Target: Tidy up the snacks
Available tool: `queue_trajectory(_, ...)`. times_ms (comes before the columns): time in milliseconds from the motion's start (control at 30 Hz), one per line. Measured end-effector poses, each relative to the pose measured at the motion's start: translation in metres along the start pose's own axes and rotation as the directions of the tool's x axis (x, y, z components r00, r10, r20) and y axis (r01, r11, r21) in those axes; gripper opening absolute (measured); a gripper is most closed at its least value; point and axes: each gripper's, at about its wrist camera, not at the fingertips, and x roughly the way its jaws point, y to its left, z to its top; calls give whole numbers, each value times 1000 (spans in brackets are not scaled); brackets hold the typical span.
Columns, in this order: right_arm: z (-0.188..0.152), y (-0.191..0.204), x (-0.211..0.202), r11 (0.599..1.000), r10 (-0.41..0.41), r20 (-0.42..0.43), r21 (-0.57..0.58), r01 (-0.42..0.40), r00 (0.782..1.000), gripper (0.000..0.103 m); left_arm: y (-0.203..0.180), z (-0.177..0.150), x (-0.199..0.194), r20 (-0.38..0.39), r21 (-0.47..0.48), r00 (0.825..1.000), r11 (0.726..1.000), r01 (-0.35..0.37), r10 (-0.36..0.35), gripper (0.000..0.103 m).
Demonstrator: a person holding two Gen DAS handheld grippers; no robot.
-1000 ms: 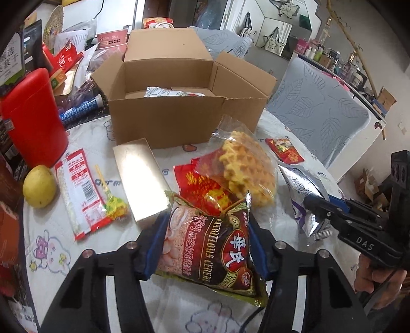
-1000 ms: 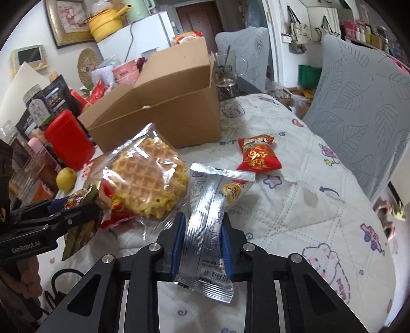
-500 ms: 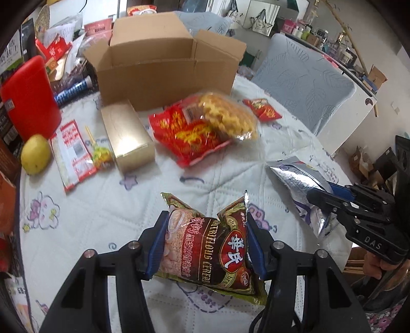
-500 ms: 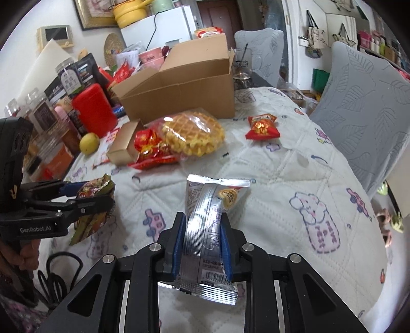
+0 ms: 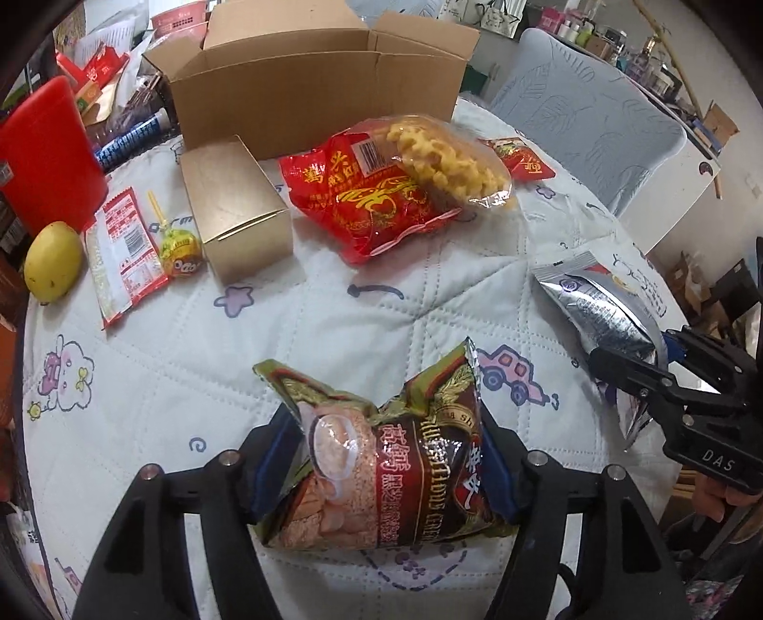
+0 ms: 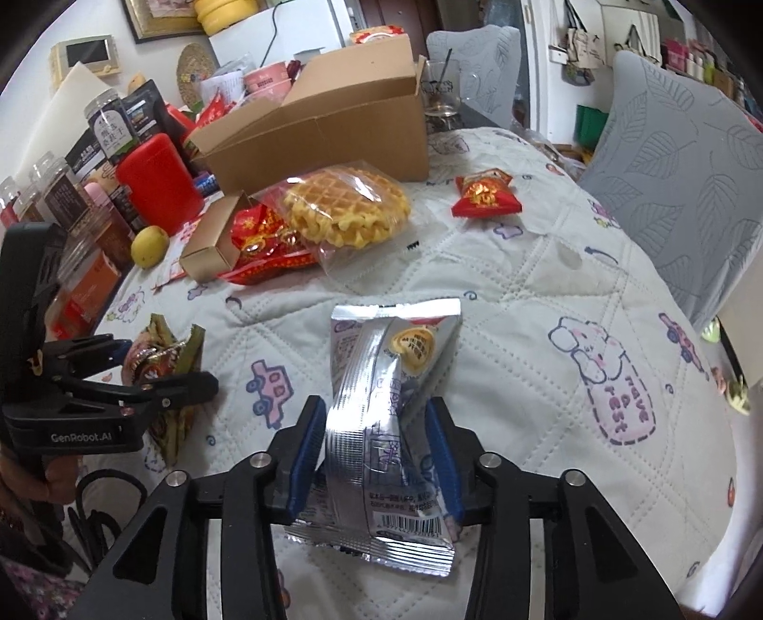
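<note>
though half hidden — silver packet (image 5: 596,310)

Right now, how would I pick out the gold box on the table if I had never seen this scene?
Find the big open cardboard carton at the far side of the quilted table. Just in front of its left corner lies the gold box, beside the red packet. It is the only plain, unprinted, hard-sided item among crinkly wrappers.

A lived-in home: quilted cartoon tablecloth (image 6: 524,286), padded chair (image 6: 677,181) at two o'clock, fridge (image 6: 286,28) and framed picture (image 6: 162,19) at twelve.
</note>
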Motion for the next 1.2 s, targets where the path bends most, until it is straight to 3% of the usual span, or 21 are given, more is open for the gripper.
queue_trajectory(133, -2, 1, 5, 1000, -10, -9, -7, 10, 1000, 55, -6, -4, 1, 14, 1, 999, 999, -38, 38, 72)
queue_trajectory(200, -3, 5, 7, 999, -23, -1, -27, 23, 1000, 59, -10, -7, 3, 13, 9, 998, 998, -67, 67, 81)
queue_trajectory(300, -3, 8, 9, 999, -32, 3, -40, 32, 999, 64, -14, -11, 4, 27, 21, 994, 995, -102, 102, 82)
queue_trajectory(600, -5, 10, 9, 998, -49, 16, -49, 50, 999, 65, -6, -21, -4, 30, -45, 994, 994, -103, 105, 81)
queue_trajectory(700, -6, 10, 9, 995, -80, 26, -55, 82, 996, 55, -2, -25, -9, 41, -59, 992, 991, -118, 121, 65)
queue_trajectory(767, -7, 9, 8, 993, -95, 26, -62, 97, 995, 47, -1, -27, -12, 44, -70, 992, 991, -113, 117, 61)
queue_trajectory(933, -9, 7, 4, 994, -94, 31, -48, 96, 995, 41, 0, -31, -20, 61, -76, 994, 994, -84, 89, 57)
queue_trajectory(1200, -16, 11, -7, 1000, -17, 34, -16, 17, 999, 41, -10, -38, -36, 100, -67, 994, 997, -36, 43, 56)
